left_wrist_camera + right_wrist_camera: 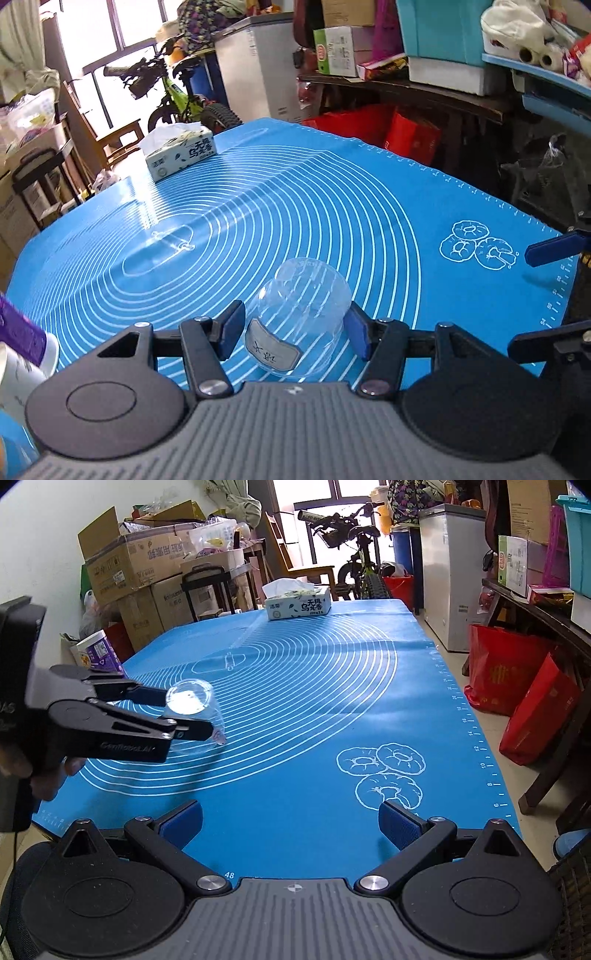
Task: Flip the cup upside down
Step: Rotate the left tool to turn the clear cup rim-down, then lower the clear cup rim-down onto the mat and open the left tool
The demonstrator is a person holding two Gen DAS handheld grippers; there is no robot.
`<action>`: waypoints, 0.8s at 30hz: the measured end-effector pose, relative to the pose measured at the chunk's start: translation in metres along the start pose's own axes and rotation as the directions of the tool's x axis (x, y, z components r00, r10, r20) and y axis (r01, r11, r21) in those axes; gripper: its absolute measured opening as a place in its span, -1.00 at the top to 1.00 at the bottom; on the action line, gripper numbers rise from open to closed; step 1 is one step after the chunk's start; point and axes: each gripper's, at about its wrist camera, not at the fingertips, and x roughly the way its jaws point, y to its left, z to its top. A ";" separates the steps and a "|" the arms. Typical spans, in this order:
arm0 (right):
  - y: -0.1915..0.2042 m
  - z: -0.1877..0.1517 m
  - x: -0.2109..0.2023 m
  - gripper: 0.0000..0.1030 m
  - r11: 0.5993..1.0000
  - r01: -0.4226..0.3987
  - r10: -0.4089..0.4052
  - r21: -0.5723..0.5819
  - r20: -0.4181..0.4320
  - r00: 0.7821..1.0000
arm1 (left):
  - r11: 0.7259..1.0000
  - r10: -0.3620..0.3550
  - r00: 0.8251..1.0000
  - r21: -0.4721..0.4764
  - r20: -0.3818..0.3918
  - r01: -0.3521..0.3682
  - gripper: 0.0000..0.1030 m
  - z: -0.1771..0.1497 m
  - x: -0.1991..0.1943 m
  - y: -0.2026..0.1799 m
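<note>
A clear plastic cup (pixel 299 317) with a grey label stands upside down on the blue mat (pixel 332 206), flat base up. My left gripper (pixel 295 334) has its jaws on either side of the cup, each a small gap away from its wall. In the right wrist view the cup (pixel 194 716) sits on the mat (pixel 332 709) between the left gripper's fingers (pixel 192 731). My right gripper (pixel 291 823) is open and empty over the mat's near edge. One of its blue fingers (pixel 554 249) shows at the right edge of the left wrist view.
A tissue box (pixel 181 153) stands at the far end of the mat (pixel 297 603). A purple and white container (pixel 99 653) stands at the mat's left edge. Red bags (pixel 517 690), boxes, a freezer and a bicycle surround the table.
</note>
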 end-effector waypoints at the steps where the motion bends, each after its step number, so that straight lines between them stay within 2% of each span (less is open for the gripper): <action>1: 0.001 0.000 0.000 -1.00 1.000 0.002 -0.002 0.000 -0.002 1.000 | 1.000 0.001 1.000 -0.009 0.002 -0.001 -0.16 -0.002 -0.001 0.003; 10: 0.007 0.003 0.001 -1.00 1.000 0.022 -0.022 -0.019 -0.013 1.000 | 0.986 -0.001 1.000 -0.168 0.005 0.002 -0.17 -0.014 -0.003 0.019; 18: 0.011 0.005 -0.005 -1.00 0.998 0.041 -0.042 -0.036 -0.009 0.999 | 0.978 0.000 1.000 -0.209 -0.009 -0.002 -0.18 -0.026 -0.006 0.022; 20: 0.011 0.005 -0.007 -1.00 0.998 0.045 -0.045 -0.036 -0.008 0.999 | 0.978 -0.020 0.999 -0.208 -0.027 0.014 -0.28 -0.027 -0.005 0.022; 22: 0.010 0.006 -0.009 -1.00 0.998 0.050 -0.050 -0.038 -0.006 0.999 | 0.980 -0.034 0.999 -0.199 -0.043 0.025 -0.52 -0.029 -0.005 0.020; 24: 0.012 0.006 -0.010 -1.00 0.998 0.055 -0.056 -0.039 -0.004 0.998 | 0.983 -0.025 0.999 -0.184 -0.030 0.019 -0.59 -0.032 -0.007 0.018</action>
